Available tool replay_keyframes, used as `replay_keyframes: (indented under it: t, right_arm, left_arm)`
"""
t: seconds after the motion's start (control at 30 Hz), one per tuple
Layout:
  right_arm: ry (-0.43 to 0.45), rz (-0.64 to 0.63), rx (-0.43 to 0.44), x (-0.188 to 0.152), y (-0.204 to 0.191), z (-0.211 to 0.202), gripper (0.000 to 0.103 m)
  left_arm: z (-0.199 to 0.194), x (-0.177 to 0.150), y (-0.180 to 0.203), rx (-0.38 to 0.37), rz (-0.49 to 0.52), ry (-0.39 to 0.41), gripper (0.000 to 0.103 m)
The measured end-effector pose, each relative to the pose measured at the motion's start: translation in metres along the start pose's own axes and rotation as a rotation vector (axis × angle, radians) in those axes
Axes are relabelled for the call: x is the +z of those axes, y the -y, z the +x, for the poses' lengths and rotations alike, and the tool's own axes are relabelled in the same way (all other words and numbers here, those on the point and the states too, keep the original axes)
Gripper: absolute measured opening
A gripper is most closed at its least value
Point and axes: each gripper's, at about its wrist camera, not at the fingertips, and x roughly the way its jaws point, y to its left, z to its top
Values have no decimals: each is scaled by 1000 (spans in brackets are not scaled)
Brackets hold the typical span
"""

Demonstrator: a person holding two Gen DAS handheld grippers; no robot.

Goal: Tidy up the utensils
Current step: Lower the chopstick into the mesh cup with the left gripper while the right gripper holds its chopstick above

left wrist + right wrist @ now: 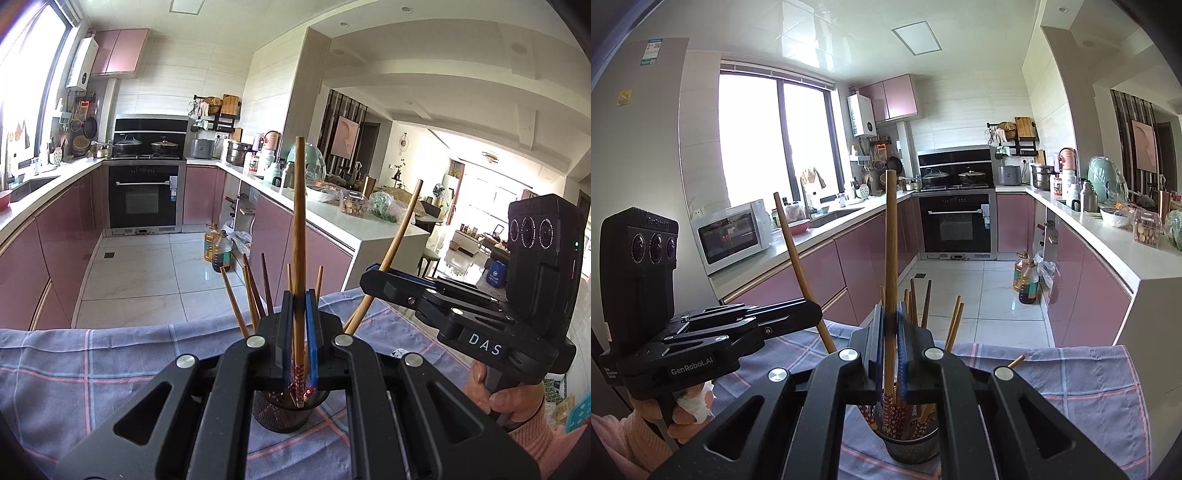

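Nearest the left wrist camera, the left tool [299, 295] is pressed together on a chopstick [298, 236] that stands almost upright between its blue pads, its patterned lower end reaching down into a dark mesh holder [284, 413]. The holder stands on a blue checked cloth [92, 369] covering the counter and bears more chopsticks [251, 291] leaning outward. The right tool [891, 314] likewise pinches a second chopstick [891, 236] upright above the same holder [908, 448]. One loose chopstick [1015, 361] lies on the cloth to its right. Beyond the cloth's edge are white floor tiles [997, 280], two oil bottles [1027, 277], pink cabinets and a black oven [955, 221].
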Motion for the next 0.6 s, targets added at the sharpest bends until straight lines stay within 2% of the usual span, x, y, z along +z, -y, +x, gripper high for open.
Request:
replay_keyframes:
  t: [0.6]
  right_arm:
    - [-16, 17, -10, -7, 2, 7, 6]
  left_arm:
    - [9, 3, 4, 3, -4, -12, 7]
